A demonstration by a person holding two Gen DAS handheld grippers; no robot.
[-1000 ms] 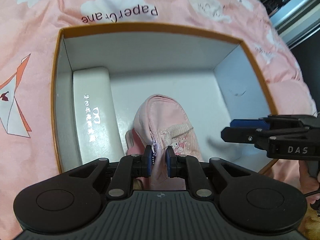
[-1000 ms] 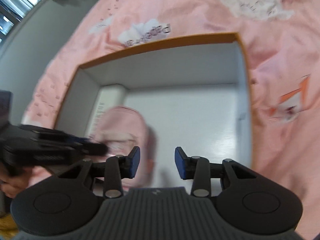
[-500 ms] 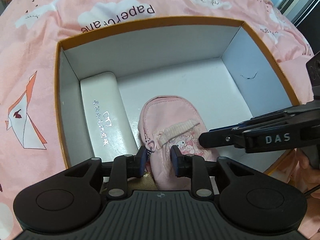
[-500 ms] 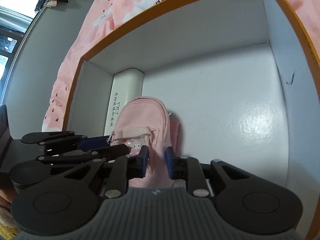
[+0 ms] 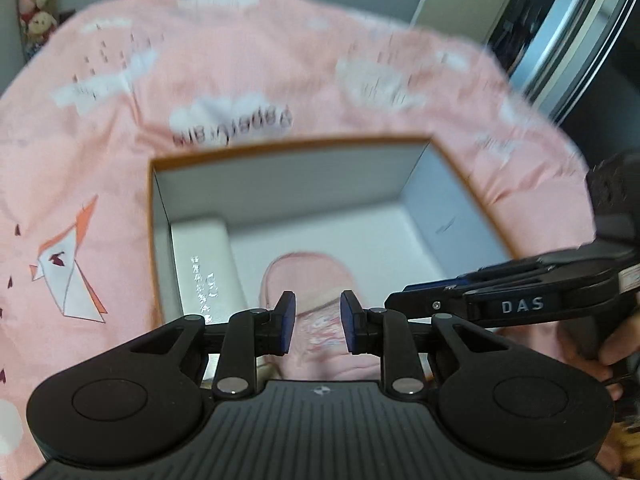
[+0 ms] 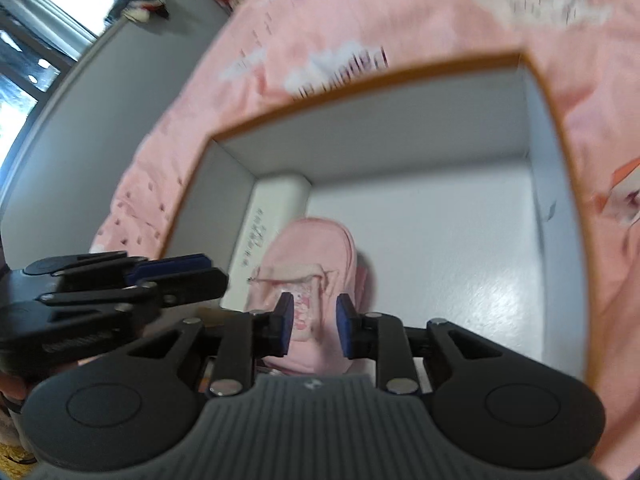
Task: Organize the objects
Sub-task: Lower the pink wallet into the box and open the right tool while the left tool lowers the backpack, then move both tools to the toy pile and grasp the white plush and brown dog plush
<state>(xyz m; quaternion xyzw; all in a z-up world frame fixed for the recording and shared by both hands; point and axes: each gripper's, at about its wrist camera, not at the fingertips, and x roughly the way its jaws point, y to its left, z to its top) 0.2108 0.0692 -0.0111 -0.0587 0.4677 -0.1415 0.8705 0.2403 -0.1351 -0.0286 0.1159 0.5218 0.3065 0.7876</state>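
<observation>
An open box with an orange rim (image 5: 288,146) and a white inside rests on pink bedding. In it, a white glasses case (image 5: 200,256) lies along the left wall and a small pink backpack pouch (image 5: 308,276) lies beside it. My left gripper (image 5: 317,322) hovers open above the pouch's near end, its pads not touching it. In the right wrist view, the right gripper (image 6: 314,322) is over the pouch (image 6: 316,248) with its jaws opening; the pouch shows through the gap, unpressed. The case (image 6: 276,208) and the left gripper (image 6: 176,270) sit to its left.
Pink bedding (image 5: 280,60) with cloud and paper-crane prints surrounds the box. The right gripper (image 5: 400,304) reaches in over the box's right corner, a hand (image 5: 612,344) behind it. Plush toys (image 5: 36,12) sit far left; a window (image 6: 24,40) lies beyond the bed.
The left gripper let go of the pouch's zipper, opened, and rose back from the box. The right gripper narrowed at the pouch, then widened and drew back. The pouch stays in the box.
</observation>
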